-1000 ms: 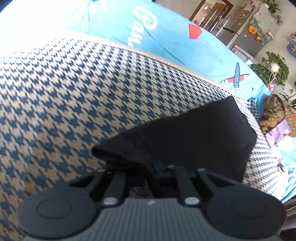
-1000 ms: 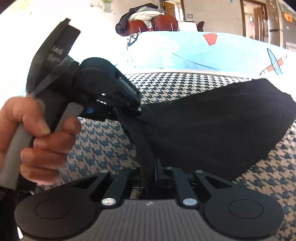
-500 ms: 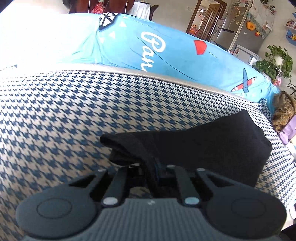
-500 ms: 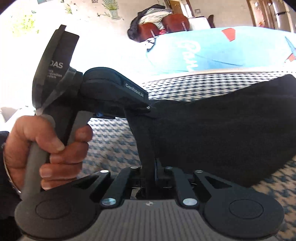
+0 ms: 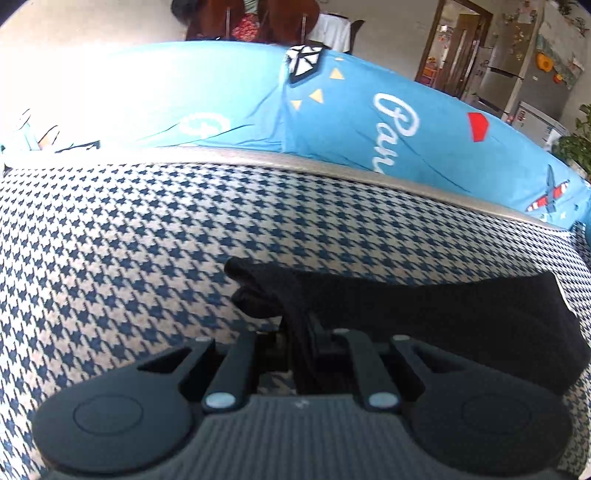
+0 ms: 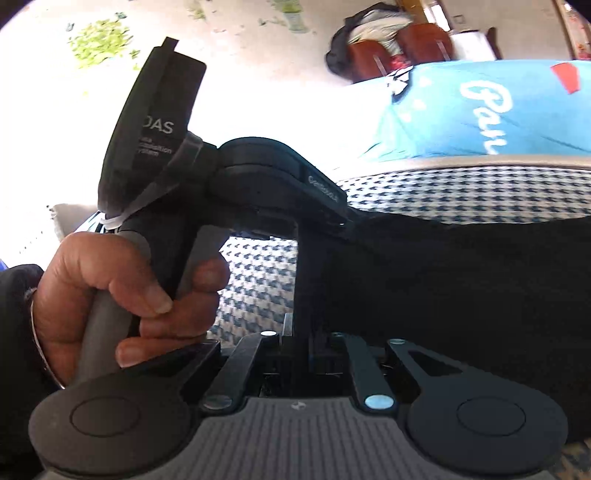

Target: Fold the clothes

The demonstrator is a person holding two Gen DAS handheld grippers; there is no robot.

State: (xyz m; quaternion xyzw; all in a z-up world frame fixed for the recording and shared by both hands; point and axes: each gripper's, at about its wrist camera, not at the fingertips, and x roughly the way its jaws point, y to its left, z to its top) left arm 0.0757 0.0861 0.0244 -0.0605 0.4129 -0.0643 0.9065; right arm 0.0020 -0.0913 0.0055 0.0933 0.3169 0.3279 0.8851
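A black garment (image 5: 424, 317) lies folded on a blue-and-cream houndstooth cover (image 5: 129, 258). My left gripper (image 5: 301, 332) is shut on the garment's left edge, the cloth bunched between its jaws. In the right wrist view the same black garment (image 6: 461, 280) fills the right half, and my right gripper (image 6: 303, 332) is shut on a strip of its edge. The left gripper's body (image 6: 258, 177) shows there too, held by a hand (image 6: 122, 291), its fingers hidden by the cloth.
A bright blue printed sheet (image 5: 369, 122) lies behind the houndstooth cover. Wooden chairs (image 5: 258, 18), a doorway (image 5: 458, 48) and a fridge (image 5: 524, 81) stand further back. A green plant (image 5: 576, 147) is at the far right.
Both grippers have swung leftward with the garment still pinched. The cloth now lies lower and flatter, and the left gripper's handle and hand loom larger in the right wrist view.
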